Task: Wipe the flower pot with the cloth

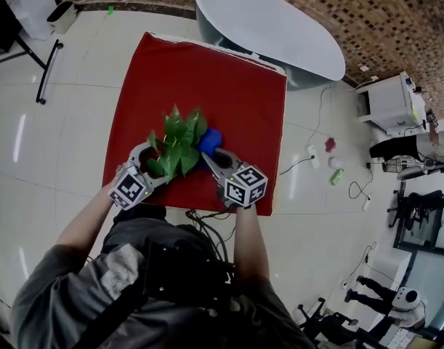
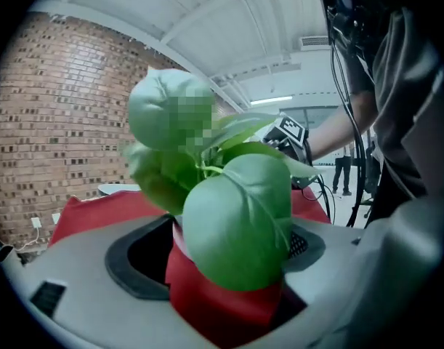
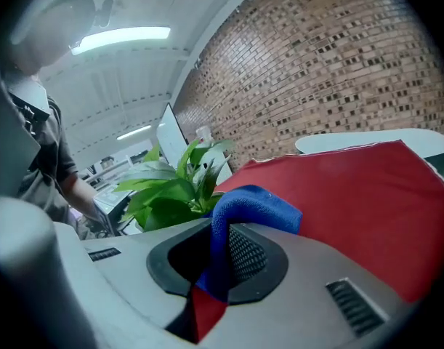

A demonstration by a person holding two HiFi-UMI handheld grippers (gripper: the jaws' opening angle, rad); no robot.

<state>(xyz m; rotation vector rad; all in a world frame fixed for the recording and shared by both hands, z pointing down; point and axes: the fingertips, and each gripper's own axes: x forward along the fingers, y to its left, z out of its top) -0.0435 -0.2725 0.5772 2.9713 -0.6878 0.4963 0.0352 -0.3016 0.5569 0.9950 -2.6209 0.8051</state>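
A leafy green plant stands near the front of the red table; in the head view its leaves hide the pot. In the left gripper view the red flower pot sits between the wide-spread jaws of my left gripper, with a dark gap showing beside the left pad. My right gripper is shut on a folded blue cloth, held just right of the plant. In the head view the left gripper and right gripper flank the plant, with the cloth at the leaves.
A white oval table stands behind the red one. Cables and small objects lie on the tiled floor to the right, near a white cabinet. The plant is close to the red table's front edge.
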